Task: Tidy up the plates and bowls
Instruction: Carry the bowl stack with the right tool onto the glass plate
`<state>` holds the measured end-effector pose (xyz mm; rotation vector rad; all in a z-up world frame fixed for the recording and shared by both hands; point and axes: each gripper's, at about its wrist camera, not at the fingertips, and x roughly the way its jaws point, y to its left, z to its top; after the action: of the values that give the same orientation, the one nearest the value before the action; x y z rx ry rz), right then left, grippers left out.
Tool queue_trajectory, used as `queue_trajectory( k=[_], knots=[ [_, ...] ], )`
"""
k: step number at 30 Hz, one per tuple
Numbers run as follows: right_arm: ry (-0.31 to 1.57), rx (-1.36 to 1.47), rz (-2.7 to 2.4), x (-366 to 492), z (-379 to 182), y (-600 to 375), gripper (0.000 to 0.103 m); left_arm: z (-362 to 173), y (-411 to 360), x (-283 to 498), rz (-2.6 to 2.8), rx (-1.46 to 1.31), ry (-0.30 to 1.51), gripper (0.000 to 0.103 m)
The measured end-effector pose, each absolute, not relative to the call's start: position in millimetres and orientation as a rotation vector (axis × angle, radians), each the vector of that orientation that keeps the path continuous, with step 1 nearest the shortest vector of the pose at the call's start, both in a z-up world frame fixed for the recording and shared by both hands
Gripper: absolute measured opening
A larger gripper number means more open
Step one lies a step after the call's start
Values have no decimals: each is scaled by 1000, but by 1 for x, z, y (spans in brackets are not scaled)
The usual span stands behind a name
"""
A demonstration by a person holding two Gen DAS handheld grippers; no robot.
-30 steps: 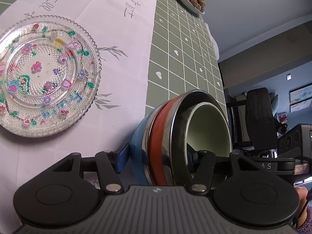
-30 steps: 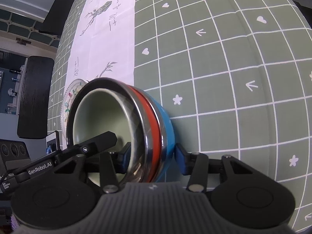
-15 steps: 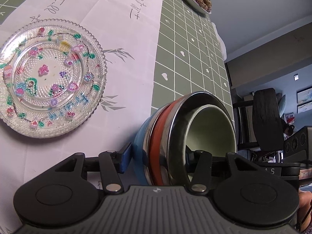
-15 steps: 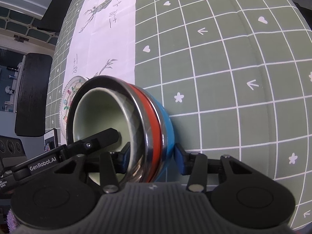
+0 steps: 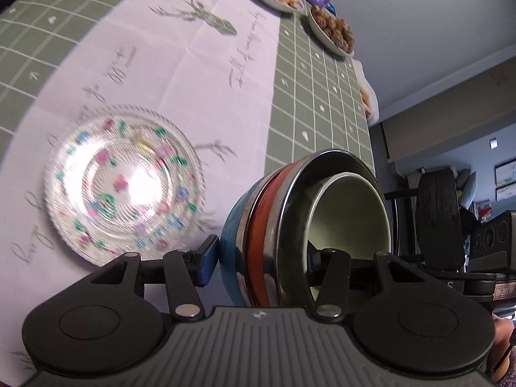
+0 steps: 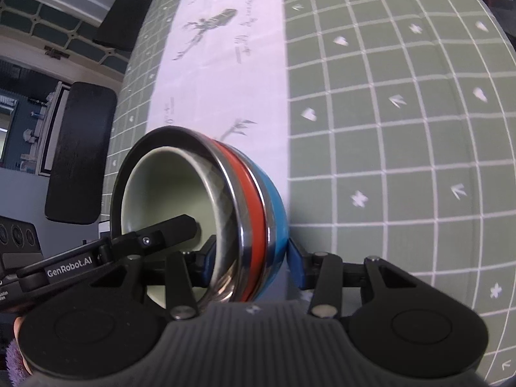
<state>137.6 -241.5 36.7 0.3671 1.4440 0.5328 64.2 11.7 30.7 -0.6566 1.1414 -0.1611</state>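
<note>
In the left wrist view, the left claw (image 5: 258, 262) grips the stack of bowls (image 5: 306, 225) by its wall. 1 blue pad sits on the outside of the blue bowl (image 5: 233, 242) and the other finger reaches inside the pale green bowl (image 5: 351, 213). The stack looks like 4 bowls nested together: blue, then orange, then shiny metal, then pale green in the middle. It is tipped on its side and looks lifted off the worktop (image 5: 316, 103). The glass plate (image 5: 124, 187) with little flowers lies flat on the white cloth (image 5: 180, 74), to the left of the stack and apart from it. 2 dishes of food (image 5: 332, 29) sit far behind the stack.

In the right wrist view, the right claw (image 6: 250, 261) holds the same stack of bowls (image 6: 206, 219) on the other side. 1 pad is inside the green bowl and 1 blue pad presses the blue bowl from outside. The left claw's finger (image 6: 161, 235) pokes into the bowl too. The green squared worktop (image 6: 387, 129) is under the stack and to its right.

I think the job now is to carry the stack to its spot, maybe onto the glass plate. To do it well, both claws should squeeze evenly and move together. Tip the stack back level so the inner bowls do not slide out. Lower it slowly and let go only when it rests flat.
</note>
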Motion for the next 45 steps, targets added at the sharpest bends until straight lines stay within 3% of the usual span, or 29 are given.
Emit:
queue_trajectory(
  k=[7, 16, 45],
  knots=[
    [1451, 333, 630, 153, 49, -177, 44, 51, 68, 64, -74, -672, 1116, 57],
    [1515, 261, 678, 160, 33, -119, 44, 32, 114, 56, 2, -743, 1140, 57],
    [1539, 207, 663, 178, -1, -102, 44, -7, 128, 70, 10, -798, 1185, 56]
  ],
)
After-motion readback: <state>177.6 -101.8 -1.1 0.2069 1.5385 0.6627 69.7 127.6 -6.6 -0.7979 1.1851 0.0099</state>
